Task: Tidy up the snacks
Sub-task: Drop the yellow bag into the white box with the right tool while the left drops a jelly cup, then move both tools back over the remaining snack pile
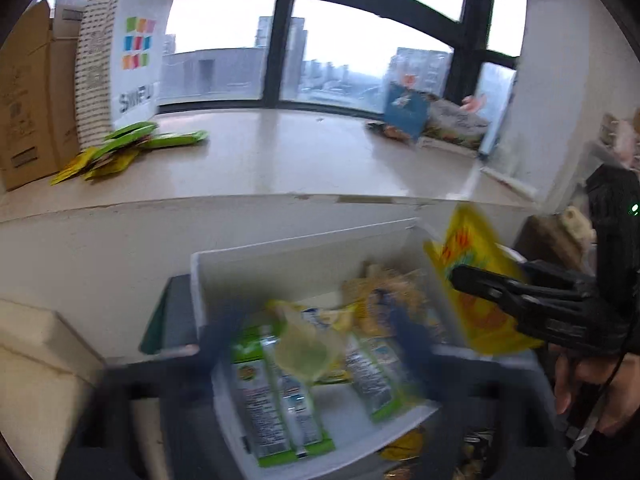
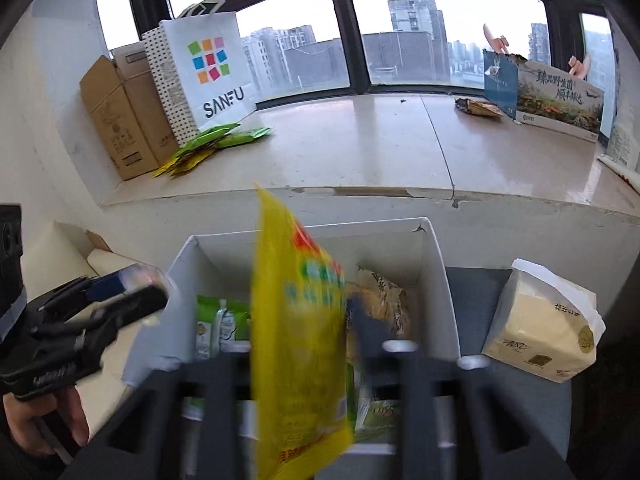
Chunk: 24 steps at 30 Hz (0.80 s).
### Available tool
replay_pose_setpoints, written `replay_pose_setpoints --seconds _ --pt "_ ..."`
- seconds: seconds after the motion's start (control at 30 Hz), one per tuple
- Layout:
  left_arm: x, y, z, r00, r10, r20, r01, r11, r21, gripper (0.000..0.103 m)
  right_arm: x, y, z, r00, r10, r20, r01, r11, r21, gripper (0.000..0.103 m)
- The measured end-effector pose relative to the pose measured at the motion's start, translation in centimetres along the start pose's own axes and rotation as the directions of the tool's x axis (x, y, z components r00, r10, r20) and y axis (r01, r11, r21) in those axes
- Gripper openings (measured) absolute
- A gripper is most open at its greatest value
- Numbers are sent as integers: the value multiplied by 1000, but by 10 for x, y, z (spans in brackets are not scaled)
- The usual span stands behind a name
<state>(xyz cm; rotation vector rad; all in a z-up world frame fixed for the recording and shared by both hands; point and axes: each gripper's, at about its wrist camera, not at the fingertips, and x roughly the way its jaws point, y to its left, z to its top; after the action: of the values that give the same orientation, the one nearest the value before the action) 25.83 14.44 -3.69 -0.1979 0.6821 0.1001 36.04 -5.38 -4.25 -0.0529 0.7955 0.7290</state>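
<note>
A white open box [image 1: 280, 252] [image 2: 432, 264] holds green snack packs [image 1: 276, 396] [image 2: 220, 324] and tan and yellow bags [image 1: 384, 288] [image 2: 380, 296]. My left gripper [image 1: 316, 332] is open just above the packs in the box, blurred, with nothing clearly held; it shows from the side in the right wrist view [image 2: 148, 292]. My right gripper [image 2: 300, 344] is shut on a yellow snack bag [image 2: 296, 340] [image 1: 476, 296] and holds it upright over the box. It shows from the side in the left wrist view [image 1: 460, 278].
A pale windowsill [image 2: 360, 148] lies behind the box, with loose green and yellow packets [image 2: 208, 144], a white SANFU bag [image 2: 204, 68], cardboard boxes [image 2: 116, 116] at left and printed boxes [image 2: 556, 96] at right. A tissue pack [image 2: 540, 328] sits right of the box.
</note>
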Motion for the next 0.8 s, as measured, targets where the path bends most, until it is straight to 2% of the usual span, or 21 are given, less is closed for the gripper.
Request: replay_pose_setpoints --seconds 0.03,0.1,0.37,0.6,0.73,0.8 --pt "-2 1 -2 1000 8 20 -8 1000 4 103 0 -1 0 1000 -3 15 3 1000 4 103" --pt "-2 6 -6 1000 25 13 -25 1000 -5 103 -6 -6 -3 998 -24 65 24 1000 4 103" --pt "-22 -1 -21 999 39 15 -39 999 -12 103 -28 -13 -15 997 -16 81 11 998 58 103" --pt "-70 -26 -42 999 9 52 -11 999 31 103 -68 0 -40 992 -2 128 1 1000 8 103" --pt "-108 -41 -64 992 1 130 -9 998 66 103 -97 8 -62 987 5 159 -1 1000 -27 103" --pt "-125 -45 -74 989 -33 142 25 998 52 103 -112 11 -73 984 3 178 5 999 -43 103"
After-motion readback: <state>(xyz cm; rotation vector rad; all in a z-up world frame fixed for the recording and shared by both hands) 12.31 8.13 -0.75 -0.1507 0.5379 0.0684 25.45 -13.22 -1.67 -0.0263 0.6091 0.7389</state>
